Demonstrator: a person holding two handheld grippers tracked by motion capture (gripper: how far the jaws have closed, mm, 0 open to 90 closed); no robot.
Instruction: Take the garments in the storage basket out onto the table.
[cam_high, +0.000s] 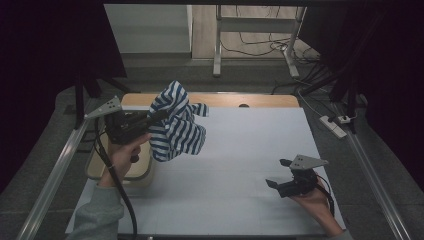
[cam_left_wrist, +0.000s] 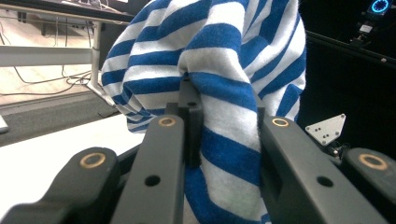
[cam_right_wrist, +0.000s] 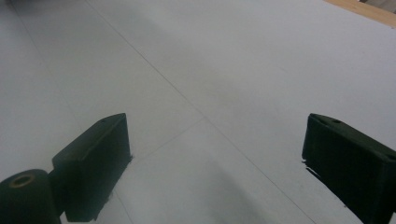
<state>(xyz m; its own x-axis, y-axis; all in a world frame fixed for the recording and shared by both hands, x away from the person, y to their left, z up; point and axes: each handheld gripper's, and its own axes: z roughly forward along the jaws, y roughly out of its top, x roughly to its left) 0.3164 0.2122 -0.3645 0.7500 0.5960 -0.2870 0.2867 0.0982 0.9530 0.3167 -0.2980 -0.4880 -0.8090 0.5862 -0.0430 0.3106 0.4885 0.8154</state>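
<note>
Clamping a fold of blue-and-white striped cloth (cam_left_wrist: 224, 88), the left gripper (cam_high: 161, 116) is holding the fabric up above the left part of the desk (cam_high: 240, 165). In the left gripper view its 2 black jaws are pressing in on the cloth from either side, with the fabric bunching over their tips and hanging down between them. In the high view the striped cloth (cam_high: 176, 122) is draping from the jaws in a loose bundle, lifted clear of the pale desk surface as far as the dim light lets me tell, with 1 corner sticking out to the right. The person's left hand (cam_high: 125, 152) is gripping the handle, a grey sleeve (cam_high: 97, 212) is coming in from the bottom edge, and a black cable is trailing down along the forearm. Just beneath that hand a pale tub (cam_high: 137, 172) is sitting at the left edge of the desk.

The right gripper (cam_high: 280, 173) is resting low near the right front corner of the desk, well apart from the cloth, with the right hand (cam_high: 315, 200) behind it. In the right gripper view the right gripper (cam_right_wrist: 215, 158) is standing wide open, its 2 jaws far apart and holding nothing, with the bare desk surface (cam_right_wrist: 210, 70) lying between them.
</note>
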